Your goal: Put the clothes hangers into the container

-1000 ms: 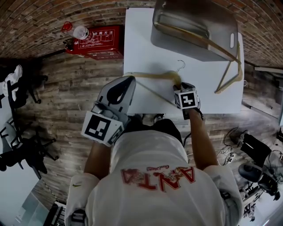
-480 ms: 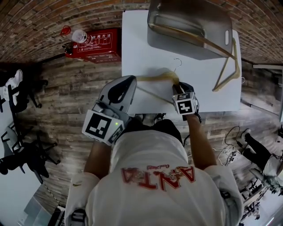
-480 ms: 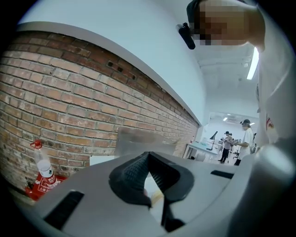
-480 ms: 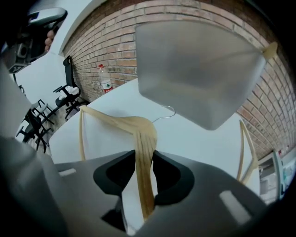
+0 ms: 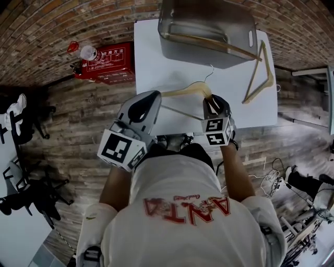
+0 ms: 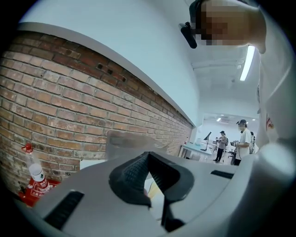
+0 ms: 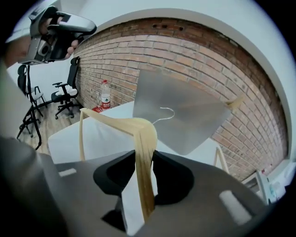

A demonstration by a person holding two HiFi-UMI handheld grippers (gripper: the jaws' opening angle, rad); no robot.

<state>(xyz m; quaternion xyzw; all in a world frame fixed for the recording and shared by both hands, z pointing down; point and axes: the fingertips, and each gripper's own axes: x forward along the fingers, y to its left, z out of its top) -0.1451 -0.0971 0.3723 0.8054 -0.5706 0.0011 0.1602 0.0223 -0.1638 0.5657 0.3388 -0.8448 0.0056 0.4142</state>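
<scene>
The wooden hanger (image 5: 185, 92) is held over the table (image 5: 151, 62), short of the container (image 5: 172, 49), with one arm clamped in the right gripper (image 5: 211, 101), whose jaws have just been closing. The left gripper (image 5: 150, 99) is empty, its tips together. With only this single-point grip, the hanger may pivot and snag the container rim.

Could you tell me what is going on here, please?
A person works at a white table with a gripper in each hand. The right gripper has just closed its jaws on a wooden hanger, held above the table near the grey container. One hanger already lies in the container; another rests beside it. The left gripper is shut, empty.
</scene>
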